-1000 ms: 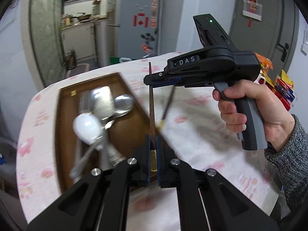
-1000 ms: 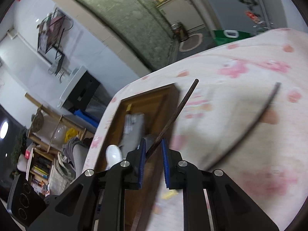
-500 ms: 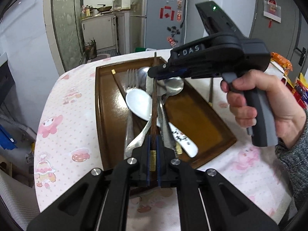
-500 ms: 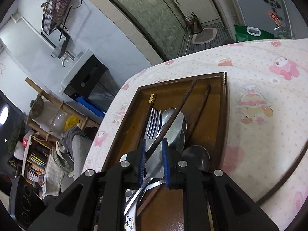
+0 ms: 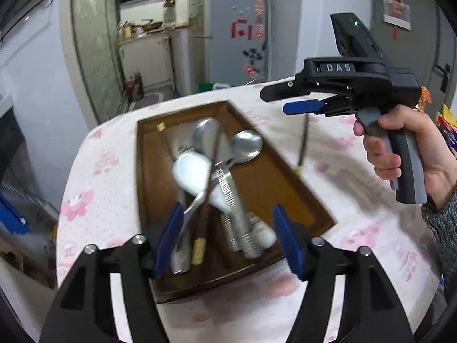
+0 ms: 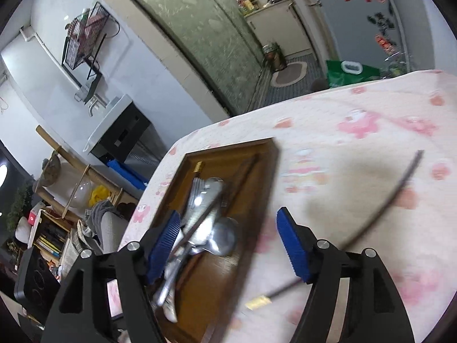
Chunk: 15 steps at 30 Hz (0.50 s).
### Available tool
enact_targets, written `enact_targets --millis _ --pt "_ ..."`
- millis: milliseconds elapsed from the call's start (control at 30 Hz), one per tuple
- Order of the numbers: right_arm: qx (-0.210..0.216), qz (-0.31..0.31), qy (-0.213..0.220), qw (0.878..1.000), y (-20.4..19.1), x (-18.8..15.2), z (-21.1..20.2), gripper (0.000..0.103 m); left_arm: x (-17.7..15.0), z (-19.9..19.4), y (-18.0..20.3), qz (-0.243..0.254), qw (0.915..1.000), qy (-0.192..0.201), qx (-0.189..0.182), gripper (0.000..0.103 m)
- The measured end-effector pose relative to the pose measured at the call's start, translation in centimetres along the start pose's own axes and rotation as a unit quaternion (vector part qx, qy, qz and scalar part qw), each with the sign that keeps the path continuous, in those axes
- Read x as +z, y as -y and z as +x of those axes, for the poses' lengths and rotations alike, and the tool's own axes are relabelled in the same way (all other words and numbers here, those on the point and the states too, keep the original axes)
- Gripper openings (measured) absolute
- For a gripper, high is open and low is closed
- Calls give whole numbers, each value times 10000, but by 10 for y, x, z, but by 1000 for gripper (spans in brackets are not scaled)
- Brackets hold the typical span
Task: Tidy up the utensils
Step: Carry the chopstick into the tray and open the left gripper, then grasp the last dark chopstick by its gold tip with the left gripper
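Note:
A brown wooden tray point(image 5: 288, 194) point(image 6: 257, 188) lies on the pink-patterned tablecloth. It holds metal spoons point(image 5: 247, 143), a fork, a white spoon point(image 5: 191, 171) and dark chopsticks; one chopstick point(image 5: 210, 171) point(image 6: 200, 223) lies across the pile. Another dark chopstick point(image 5: 303, 145) point(image 6: 382, 214) lies on the cloth right of the tray. My left gripper point(image 5: 225, 237) is open and empty above the tray's near end. My right gripper point(image 6: 228, 245) point(image 5: 288, 100) is open and empty, held above the tray's right edge.
The round table's edge point(image 5: 71, 177) curves close on the left. Snack packets point(image 5: 425, 98) lie at the far right. A fridge point(image 5: 237, 34) and kitchen doorway stand behind the table; shelves and a chair point(image 6: 94, 225) stand beside it.
Both grippers were shut on one dark chopstick, held above the tray. Both have opened, and the chopstick now lies on the utensils in the tray. Both grippers have drawn back.

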State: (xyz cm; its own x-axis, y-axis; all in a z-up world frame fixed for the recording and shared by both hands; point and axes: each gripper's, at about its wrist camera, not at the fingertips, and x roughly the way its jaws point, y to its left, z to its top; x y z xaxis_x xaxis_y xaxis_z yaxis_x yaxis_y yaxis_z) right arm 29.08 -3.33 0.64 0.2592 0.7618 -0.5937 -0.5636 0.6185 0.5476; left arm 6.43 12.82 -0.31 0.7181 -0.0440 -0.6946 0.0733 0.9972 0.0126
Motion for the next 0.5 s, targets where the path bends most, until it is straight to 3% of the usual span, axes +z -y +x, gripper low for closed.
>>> enact_targets --millis 233,500 --pt "-280 71 213 9994 45 -7 -50 74 22 24 65 557 9973 35 -478 70" --pt "-399 235 356 9983 92 -9 -77 74 46 81 105 835 9946 -200 -582 70"
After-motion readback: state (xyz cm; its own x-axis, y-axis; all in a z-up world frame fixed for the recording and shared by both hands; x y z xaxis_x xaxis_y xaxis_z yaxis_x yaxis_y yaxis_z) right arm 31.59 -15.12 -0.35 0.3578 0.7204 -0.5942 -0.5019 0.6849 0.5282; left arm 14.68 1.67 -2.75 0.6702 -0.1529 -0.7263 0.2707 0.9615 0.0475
